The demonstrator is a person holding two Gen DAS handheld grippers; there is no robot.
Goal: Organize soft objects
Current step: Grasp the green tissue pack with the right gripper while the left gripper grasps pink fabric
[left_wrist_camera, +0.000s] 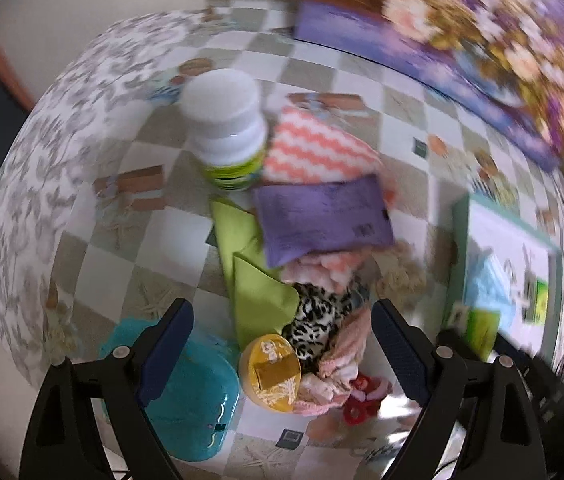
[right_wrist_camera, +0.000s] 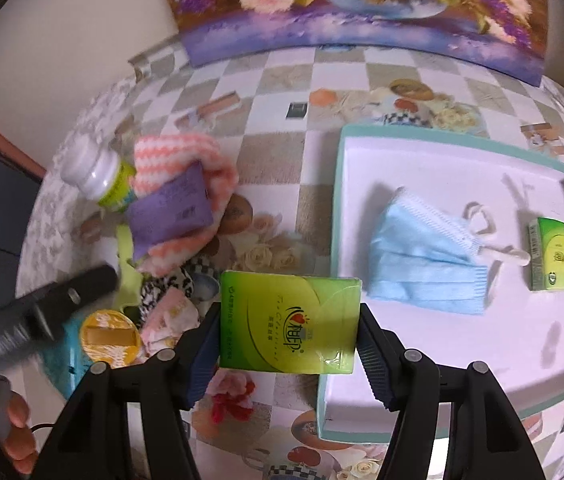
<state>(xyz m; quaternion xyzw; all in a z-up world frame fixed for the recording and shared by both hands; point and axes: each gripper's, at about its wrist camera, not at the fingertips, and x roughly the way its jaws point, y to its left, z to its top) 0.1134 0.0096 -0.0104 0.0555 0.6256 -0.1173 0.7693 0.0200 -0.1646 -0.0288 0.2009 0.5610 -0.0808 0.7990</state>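
The right gripper [right_wrist_camera: 288, 354] has its two fingers [right_wrist_camera: 205, 354] pressed against the left and right edges of a green tissue pack [right_wrist_camera: 289, 322], holding it flat-face-up above the checked table [right_wrist_camera: 273, 152], just left of a shallow white tray with a teal rim [right_wrist_camera: 340, 184]. The pack looks light and squashy under a slick plastic wrapper, so a grip across its narrow sides, as here, seems safest; squeezing hard would probably only dent it.

Inside the tray lie a pale blue face mask [right_wrist_camera: 426, 256], limp and thin, best pinched by a folded edge or an ear loop, and a smaller green tissue pack [right_wrist_camera: 550, 254] near the far right wall.

The left gripper [left_wrist_camera: 282, 354] has its fingers [left_wrist_camera: 165, 354] spread wide with nothing between them, hanging over a heap of soft things: a green cloth [left_wrist_camera: 257, 296], a black-and-white spotted fabric [left_wrist_camera: 318, 320], pink fleece [left_wrist_camera: 346, 356], a purple packet [left_wrist_camera: 322, 220] resting on a coral zigzag cloth [left_wrist_camera: 314, 148]. The cloths should bunch and drape, so a pinch on a raised fold would likely hold.

Hard items sit among them: a white bottle [left_wrist_camera: 225, 120], a round yellow tin [left_wrist_camera: 271, 372] and a teal plastic case [left_wrist_camera: 197, 400]. A flower painting [right_wrist_camera: 362, 12] leans behind the table.
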